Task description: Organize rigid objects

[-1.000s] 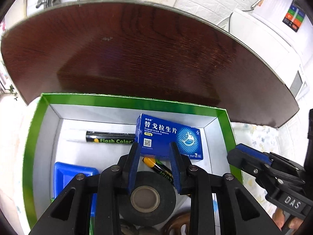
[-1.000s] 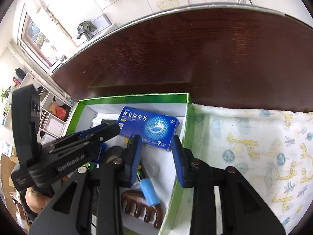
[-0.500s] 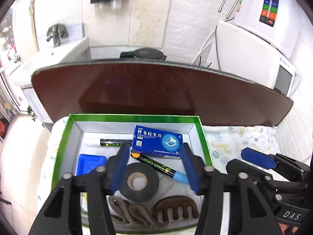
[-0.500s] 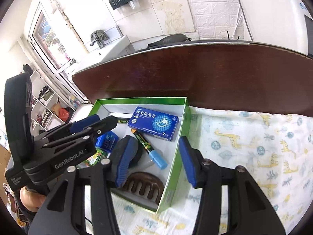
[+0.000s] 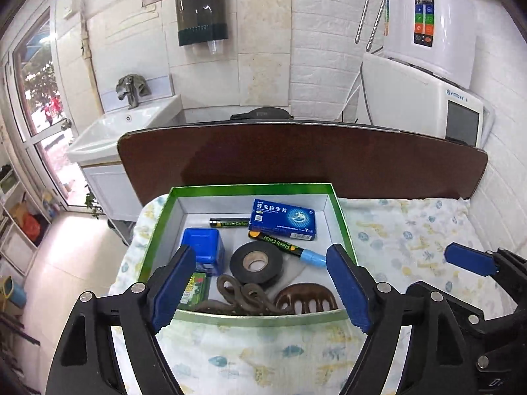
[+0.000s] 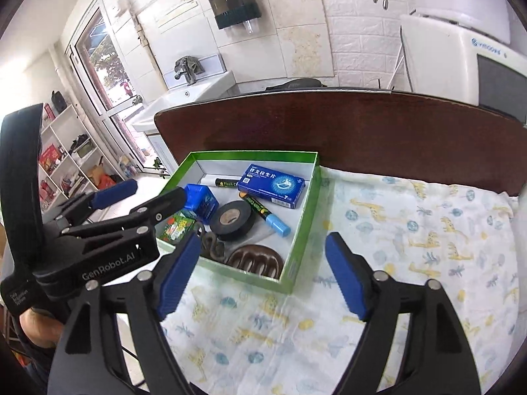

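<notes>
1. Left gripper (image 5: 260, 291), lower centre: jaws opening, empty; withdrawn from box (image 5: 339, 210).
2. Right gripper (image 6: 260, 276): likewise opening, empty.
3. Pill pack (image 5: 282, 219), centre, now released inside box; placement apparently done.

We see a box (image 5: 339, 217) with bright green walls and a white inside, on a white cloth (image 5: 411, 237) printed with yellow giraffes and pale blue leaves. In the box lie a royal-blue medicine carton (image 5: 283, 220) with white lettering, a black tape roll (image 5: 256, 262) with a tan core, a black marker (image 5: 280, 245) with yellow lettering and a light blue cap, a blue cube-like container (image 5: 204, 250) and a dark brown comb (image 5: 308, 300). Behind stands a dark reddish-brown board (image 5: 296, 158). Both grippers are black with blue pads (image 5: 174, 283).
</notes>
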Motion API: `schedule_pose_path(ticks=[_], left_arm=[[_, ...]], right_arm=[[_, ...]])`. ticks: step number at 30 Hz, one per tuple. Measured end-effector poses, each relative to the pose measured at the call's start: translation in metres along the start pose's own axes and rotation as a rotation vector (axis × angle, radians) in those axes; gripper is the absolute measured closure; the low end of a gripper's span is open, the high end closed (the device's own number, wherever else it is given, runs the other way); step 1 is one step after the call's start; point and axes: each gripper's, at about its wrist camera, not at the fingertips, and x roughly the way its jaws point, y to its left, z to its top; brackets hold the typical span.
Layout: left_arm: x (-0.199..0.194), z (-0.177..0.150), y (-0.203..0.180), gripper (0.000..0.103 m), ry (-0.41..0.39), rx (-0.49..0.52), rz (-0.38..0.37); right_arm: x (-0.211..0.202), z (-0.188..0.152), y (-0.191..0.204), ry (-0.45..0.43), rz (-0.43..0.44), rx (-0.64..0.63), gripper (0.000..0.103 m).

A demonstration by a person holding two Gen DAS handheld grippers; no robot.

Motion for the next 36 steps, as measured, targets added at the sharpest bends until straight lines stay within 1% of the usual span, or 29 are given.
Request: schedule_pose_path(ticks=[1,3,6,11,15,22,27,36], left_arm=[[-0.005,-0.005,0.001,0.020,-0.010,-0.002,0.003],[-0.012,-0.015,0.003,0.020,-0.014,-0.013,-0.012],[-0.014,-0.031,0.004,0.020,0.013,-0.021,-0.021],[-0.007,-0.046,0.009,0.020,0.053,-0.015,-0.005],[-0.009,-0.049,0.012,0.020,0.041,-0.006,0.007],[-0.011,-0.049,0.014,0.020,0.031,-0.011,0.011],[-0.005,-0.047,0.014,0.020,0.042,0.011,0.006],[0.000,-0.045,0.016,0.020,0.053,0.017,-0.004]], right_arm=[[-0.004,-0.003,0.001,-0.009,-0.007,-0.003,0.017],[-0.013,-0.011,0.003,-0.026,-0.012,-0.009,0.014],[-0.018,-0.023,0.003,-0.027,-0.024,-0.004,0.005],[-0.015,-0.041,0.004,-0.002,-0.044,0.007,0.005],[-0.014,-0.047,0.007,-0.002,-0.070,0.007,0.005],[-0.014,-0.046,0.011,-0.013,-0.079,0.015,0.005],[-0.010,-0.046,0.008,-0.011,-0.085,0.038,0.005],[-0.010,-0.048,0.010,-0.012,-0.091,0.039,0.005]])
